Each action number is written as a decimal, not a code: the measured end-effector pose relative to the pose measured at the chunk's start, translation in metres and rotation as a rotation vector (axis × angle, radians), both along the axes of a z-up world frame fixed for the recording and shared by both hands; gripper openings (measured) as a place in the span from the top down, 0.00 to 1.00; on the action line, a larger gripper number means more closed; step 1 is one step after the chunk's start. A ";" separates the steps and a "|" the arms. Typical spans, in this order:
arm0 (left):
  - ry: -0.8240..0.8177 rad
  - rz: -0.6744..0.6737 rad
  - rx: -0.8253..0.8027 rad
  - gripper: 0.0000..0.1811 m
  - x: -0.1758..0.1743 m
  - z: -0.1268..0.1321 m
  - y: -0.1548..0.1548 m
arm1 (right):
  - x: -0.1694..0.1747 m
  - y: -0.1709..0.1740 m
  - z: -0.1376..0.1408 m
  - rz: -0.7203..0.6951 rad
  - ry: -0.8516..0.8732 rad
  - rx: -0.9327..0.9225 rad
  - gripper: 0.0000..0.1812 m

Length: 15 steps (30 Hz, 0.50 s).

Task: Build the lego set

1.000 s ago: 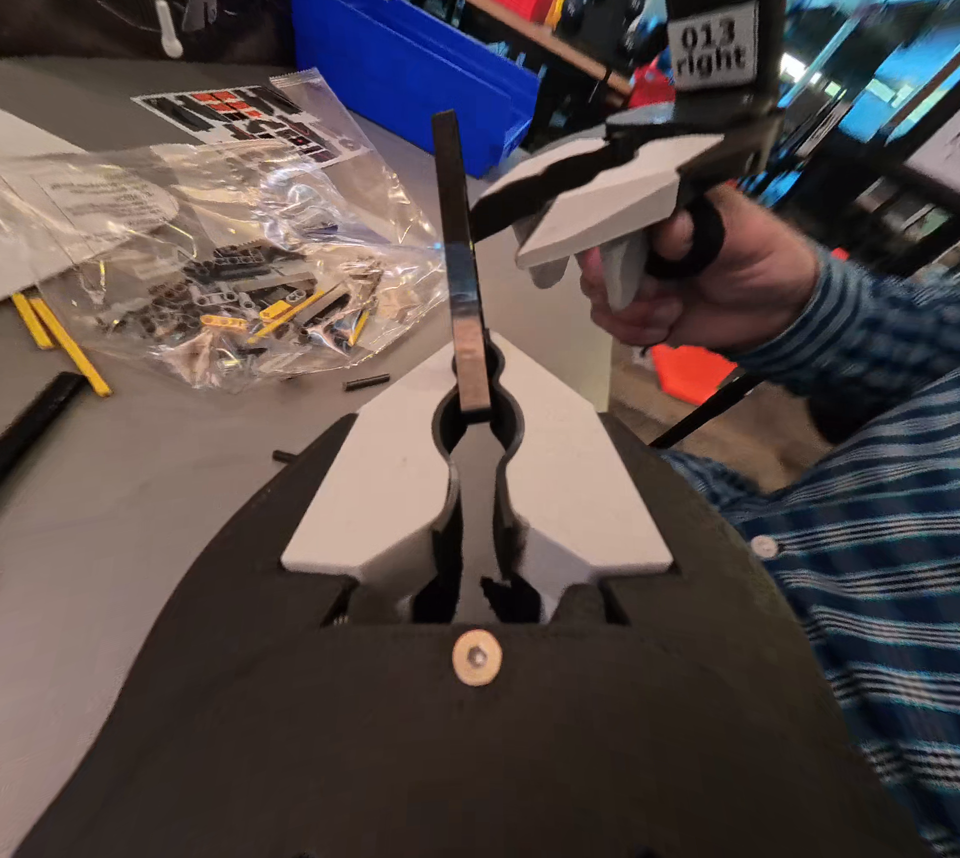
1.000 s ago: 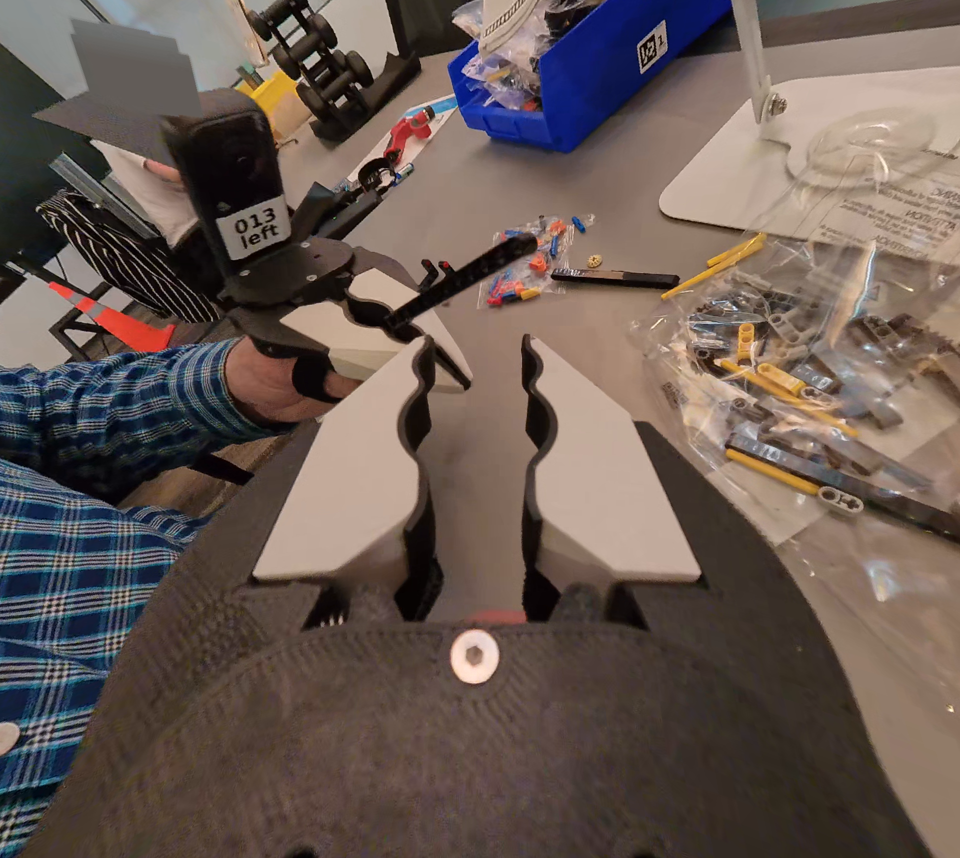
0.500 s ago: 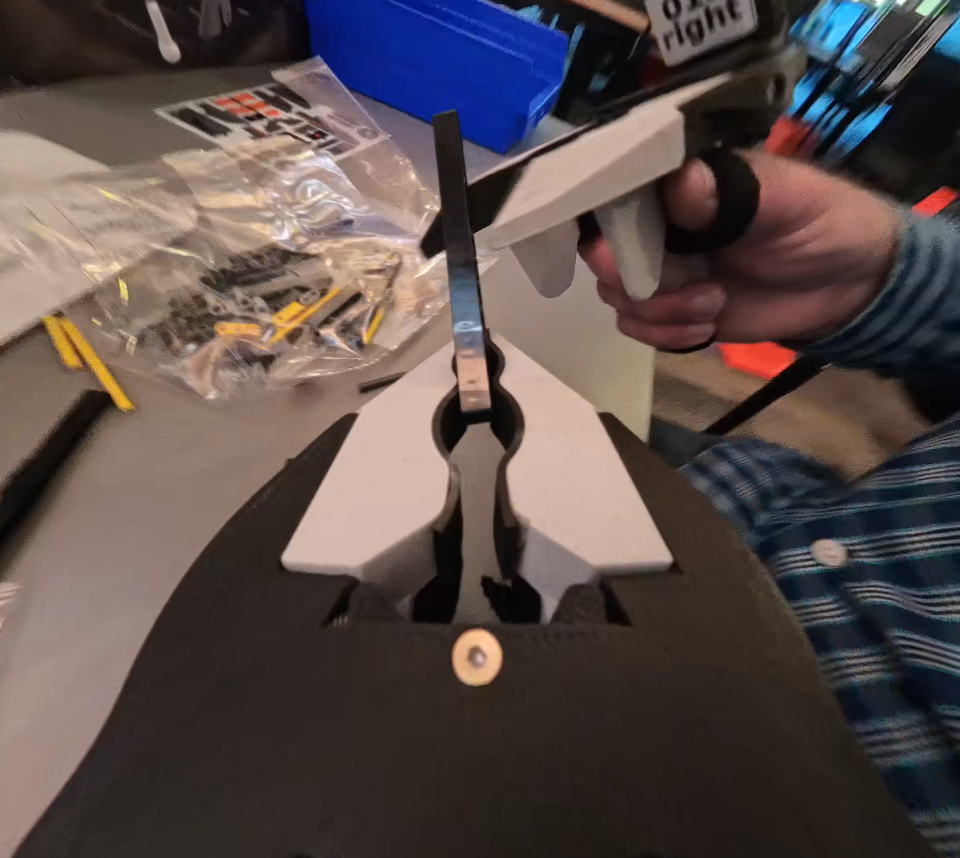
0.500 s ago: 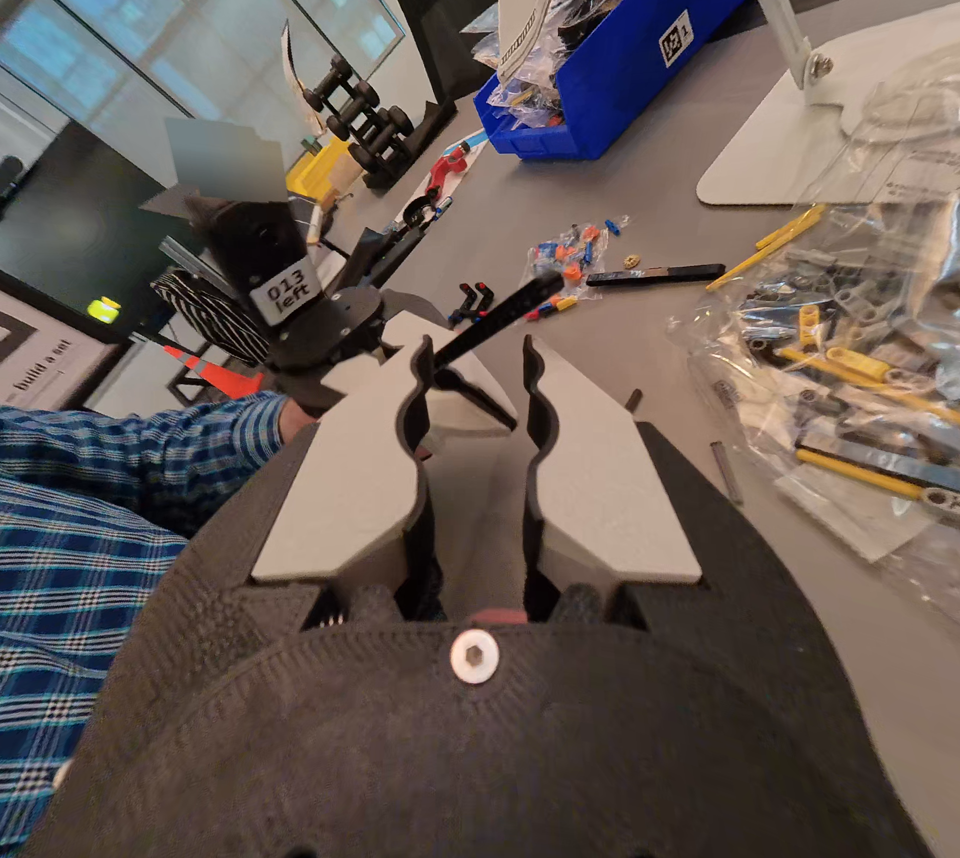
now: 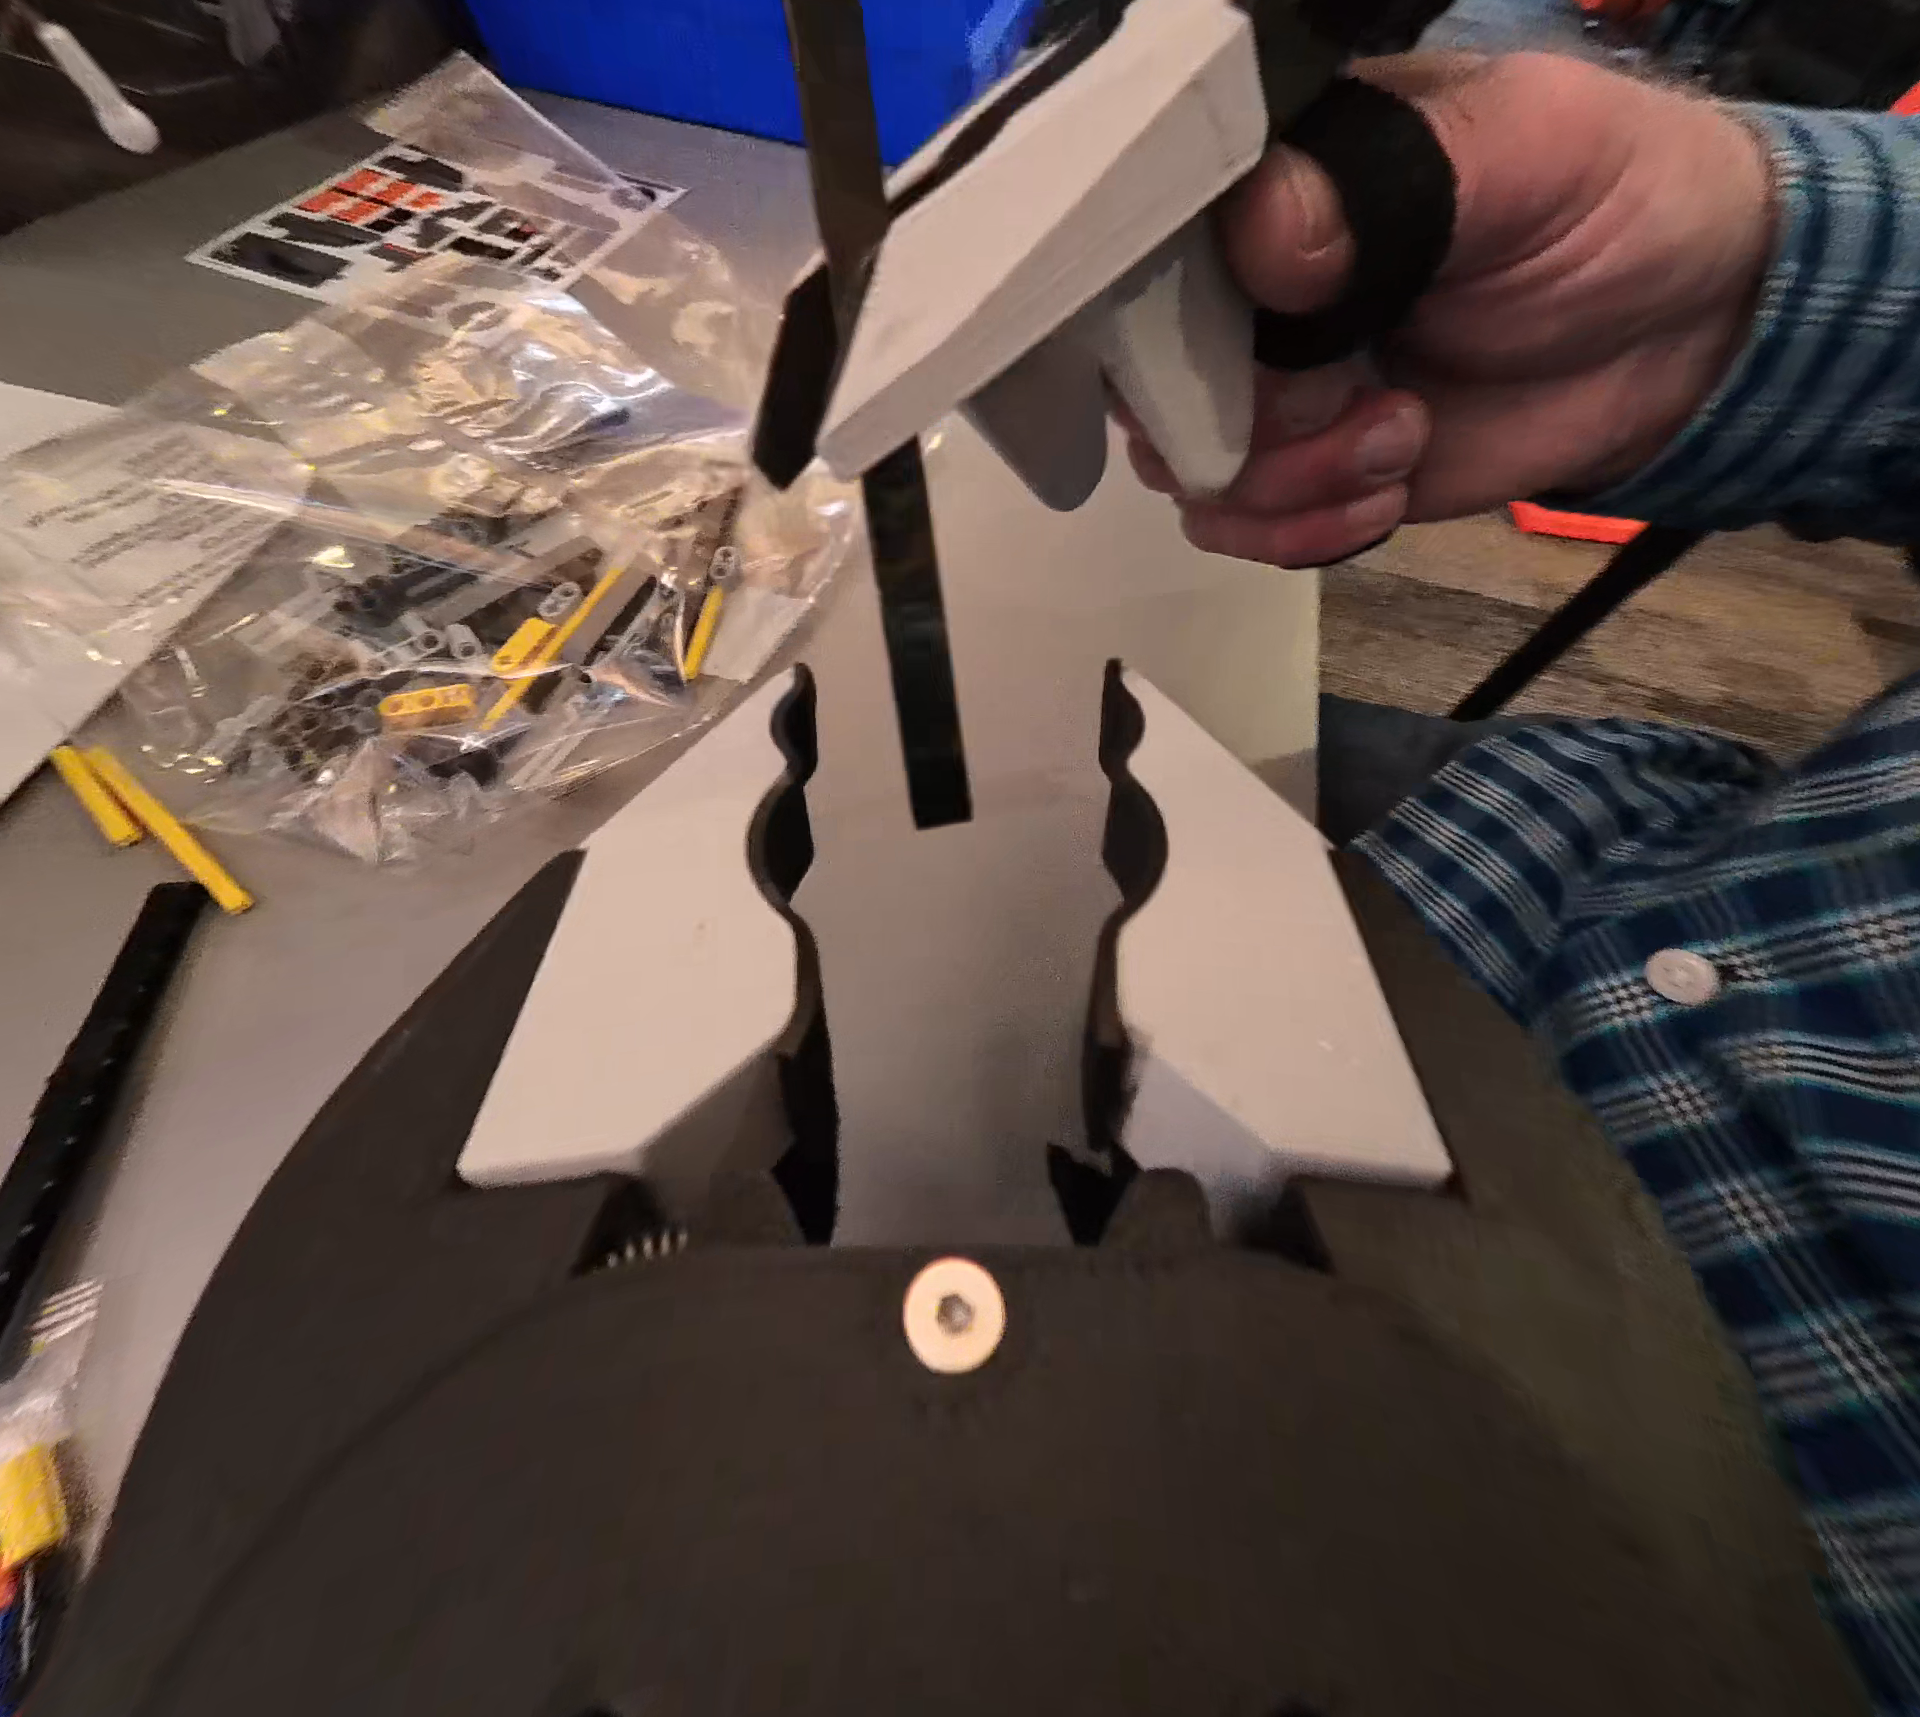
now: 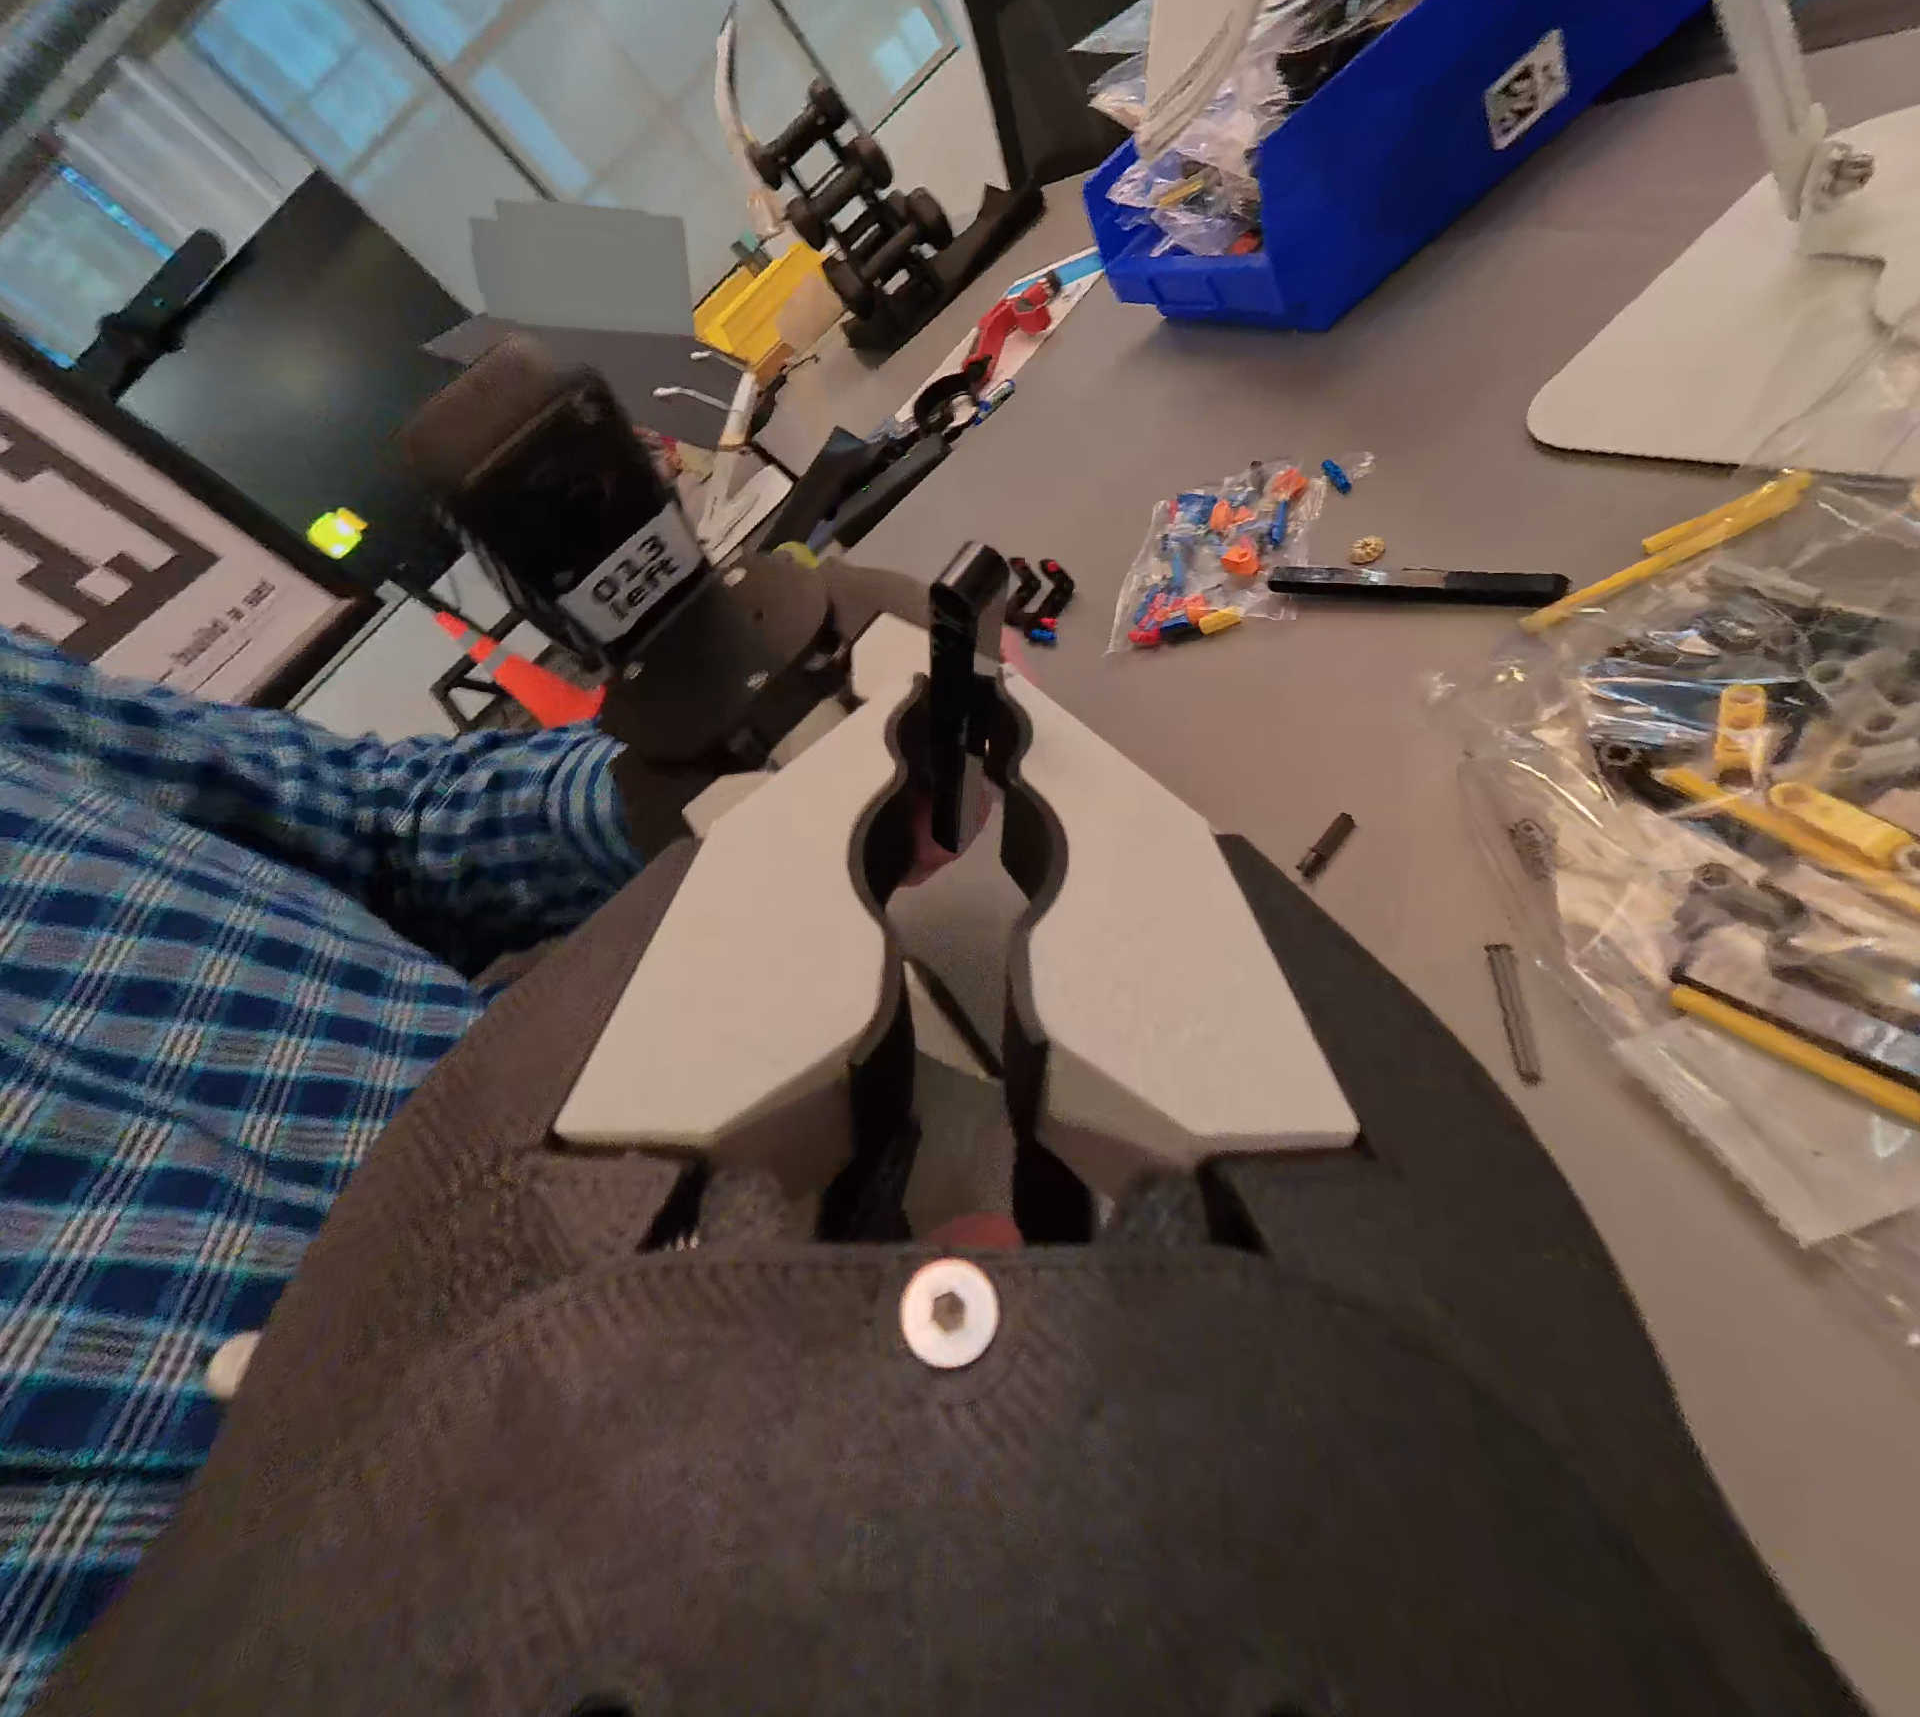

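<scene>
A long black lego beam (image 5: 828, 109) hangs upright in the air in the left wrist view. My right gripper (image 5: 821, 358) comes in from the upper right and is shut on its middle. My left gripper (image 5: 956, 722) is open and empty, and the beam's lower end hangs between its fingertips, touching neither. In the right wrist view my right gripper (image 6: 961, 701) clamps the beam (image 6: 948, 753), which sticks up past the fingertips. A clear bag of lego parts (image 5: 416, 545) lies on the grey table and also shows in the right wrist view (image 6: 1714, 784).
A blue bin (image 6: 1403, 140) and a white stand base (image 6: 1745, 358) are at the back. A small bag of coloured pieces (image 6: 1216, 555), a black beam (image 6: 1413, 587), yellow axles (image 5: 145, 805), loose black pins (image 6: 1325, 844) and a sticker sheet (image 5: 436, 223) lie on the table. Tip to tip, the grippers are about 7 cm apart.
My left gripper has opened and let go of the black beam. My right gripper has moved in, tilted and shut on the beam's middle.
</scene>
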<state>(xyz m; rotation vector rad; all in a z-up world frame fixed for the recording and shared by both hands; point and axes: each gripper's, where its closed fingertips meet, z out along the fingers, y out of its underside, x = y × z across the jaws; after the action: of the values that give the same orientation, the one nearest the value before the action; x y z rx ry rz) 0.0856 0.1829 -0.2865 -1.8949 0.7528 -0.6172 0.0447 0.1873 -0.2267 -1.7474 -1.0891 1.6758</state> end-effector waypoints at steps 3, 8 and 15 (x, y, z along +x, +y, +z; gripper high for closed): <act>-0.103 -0.073 -0.017 0.83 0.004 0.014 -0.006 | 0.001 -0.010 0.000 0.077 -0.010 0.048 0.96; -0.165 -0.184 -0.070 1.00 0.013 0.015 -0.020 | 0.001 -0.026 0.002 0.158 -0.011 0.126 0.96; -0.278 -0.117 -0.078 1.00 0.008 0.022 -0.010 | -0.002 -0.017 0.005 0.105 0.028 0.079 0.93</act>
<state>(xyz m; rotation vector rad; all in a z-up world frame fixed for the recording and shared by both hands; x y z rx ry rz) 0.0938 0.1725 -0.2642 -1.7951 0.6683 -0.9739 0.0430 0.1698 -0.2221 -1.6385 -1.2369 1.6899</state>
